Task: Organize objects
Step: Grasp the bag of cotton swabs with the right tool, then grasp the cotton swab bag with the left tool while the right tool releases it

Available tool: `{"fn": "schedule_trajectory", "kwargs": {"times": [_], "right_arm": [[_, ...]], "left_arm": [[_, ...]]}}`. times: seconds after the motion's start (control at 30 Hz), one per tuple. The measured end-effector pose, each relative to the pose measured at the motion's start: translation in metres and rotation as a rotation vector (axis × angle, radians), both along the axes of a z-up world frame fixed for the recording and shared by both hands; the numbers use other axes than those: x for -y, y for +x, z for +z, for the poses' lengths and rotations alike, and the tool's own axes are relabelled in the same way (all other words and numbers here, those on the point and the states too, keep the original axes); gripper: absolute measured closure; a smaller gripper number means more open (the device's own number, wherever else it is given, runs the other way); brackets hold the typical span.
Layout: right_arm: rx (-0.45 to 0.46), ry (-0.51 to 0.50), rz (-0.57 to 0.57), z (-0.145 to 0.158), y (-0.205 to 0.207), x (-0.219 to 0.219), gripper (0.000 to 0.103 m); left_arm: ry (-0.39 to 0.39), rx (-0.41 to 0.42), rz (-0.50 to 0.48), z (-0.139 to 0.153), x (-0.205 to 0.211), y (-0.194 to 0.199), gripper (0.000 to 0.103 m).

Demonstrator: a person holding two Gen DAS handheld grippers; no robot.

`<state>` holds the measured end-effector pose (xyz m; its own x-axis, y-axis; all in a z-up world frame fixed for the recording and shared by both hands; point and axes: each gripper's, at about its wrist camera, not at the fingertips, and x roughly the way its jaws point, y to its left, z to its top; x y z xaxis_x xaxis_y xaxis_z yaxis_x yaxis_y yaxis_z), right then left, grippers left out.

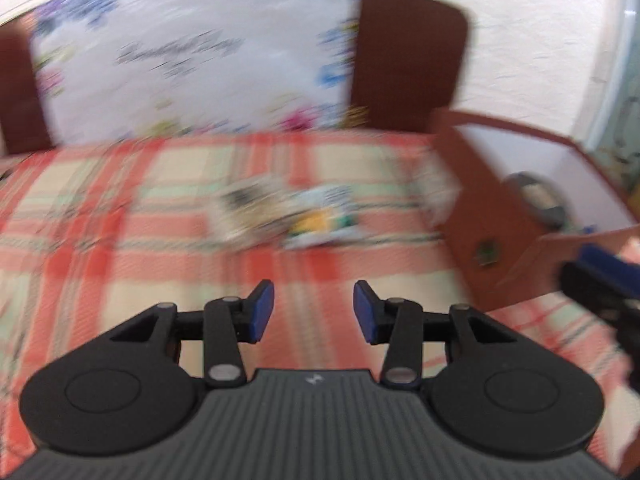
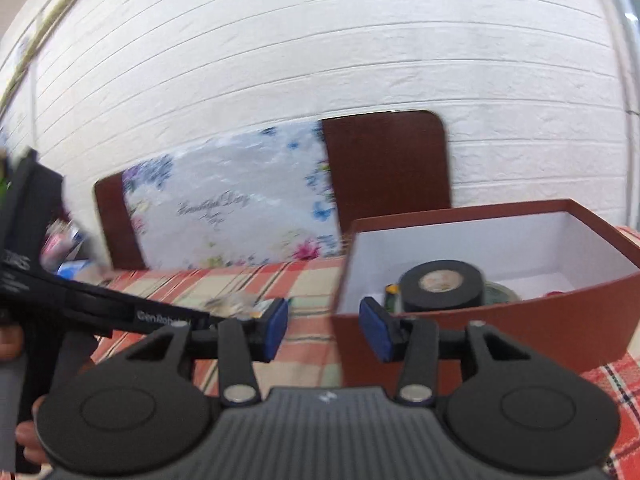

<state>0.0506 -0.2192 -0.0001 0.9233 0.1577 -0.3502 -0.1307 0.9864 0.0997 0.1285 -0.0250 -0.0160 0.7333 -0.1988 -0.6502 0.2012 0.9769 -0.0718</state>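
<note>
Packets (image 1: 304,216), blurred and hard to identify, are seen lying on the checked cloth of the desk (image 1: 120,248) ahead of the left claw (image 1: 314,312), whose jaws are spread wide and empty. A brown box (image 2: 480,332) is placed just ahead of the right claw (image 2: 324,328), likewise spread wide and empty; black tape roll (image 2: 440,286) is held inside the box.

A home room, to judge by the red-and-cream checked tablecloth (image 1: 160,208) filling the middle of the frame, the brown chair back (image 2: 386,160) draped with a floral cloth (image 2: 232,208) at centre, and the white brick-pattern wall (image 2: 320,40) across the upper frame.
</note>
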Motion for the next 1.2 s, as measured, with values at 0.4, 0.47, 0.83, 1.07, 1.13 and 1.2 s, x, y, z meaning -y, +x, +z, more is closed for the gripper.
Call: {"fn": "schedule_trajectory", "kwargs": {"times": [0.4,0.47,0.83,1.07,1.13,1.2], "right_arm": [[-0.181,-0.192,0.170,-0.033,0.054,-0.090,0.056],[-0.177,-0.173,0.157,-0.028,0.080,-0.098,0.048],[-0.403,0.004,0.092,-0.051,0.225,-0.125,0.054],[-0.394,-0.039,0.168,-0.048,0.166,-0.126,0.071],[-0.403,-0.046,0.179,-0.046,0.140,-0.120,0.082],[-0.472,-0.031,0.203,-0.052,0.120,-0.113,0.092]], "left_arm": [[0.078,0.133,0.278,-0.051,-0.109,-0.004,0.040],[0.080,0.144,0.272,-0.053,-0.109,-0.003,0.040],[0.004,0.146,0.268,-0.055,-0.116,-0.003,0.034],[-0.031,0.147,0.270,-0.054,-0.120,-0.003,0.033],[-0.033,0.147,0.269,-0.054,-0.121,-0.003,0.033],[-0.049,0.143,0.267,-0.054,-0.123,-0.003,0.033]]}}
